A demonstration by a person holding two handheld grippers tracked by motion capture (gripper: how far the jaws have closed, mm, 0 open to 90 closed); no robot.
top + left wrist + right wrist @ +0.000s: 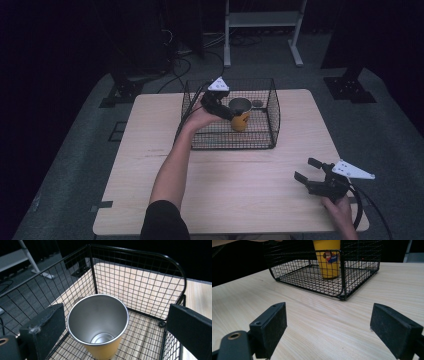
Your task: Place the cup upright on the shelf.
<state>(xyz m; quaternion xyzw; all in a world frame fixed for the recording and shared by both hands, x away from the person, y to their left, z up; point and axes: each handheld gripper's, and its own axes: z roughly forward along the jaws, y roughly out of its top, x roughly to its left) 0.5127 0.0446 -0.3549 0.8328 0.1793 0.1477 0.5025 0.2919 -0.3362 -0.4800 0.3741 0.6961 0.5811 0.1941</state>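
A pale wooden counter (235, 195) stands in a dark room, with a black wire basket (270, 125) set on its far half. Inside the basket, a yellow cup (240, 120) with a bare steel lining stands upright on the wire floor, its mouth open to the ceiling. In the right gripper view the cup (329, 262) shows a small blue and red label on its side, behind the basket's mesh (352, 280).

The person's left arm stretches forward from the near edge, and the left gripper (226, 111) reaches into the basket from the left, at the cup's rim. In the left gripper view its jaws are spread wide: one black jaw sits just beside the cup (100, 322) on the left, close to the rim, and the other stands clearly apart from it on the right, by the basket's wire wall (140, 282). Neither jaw can be seen pressing on the cup.

The right gripper (308, 171) is held low over the near right corner of the counter, well apart from the basket, with the person's hand (342, 212) behind it. Its jaws are also spread wide, with bare wood between them, and they point toward the basket.

A metal stand (262, 20) and cables lie on the grey floor beyond.
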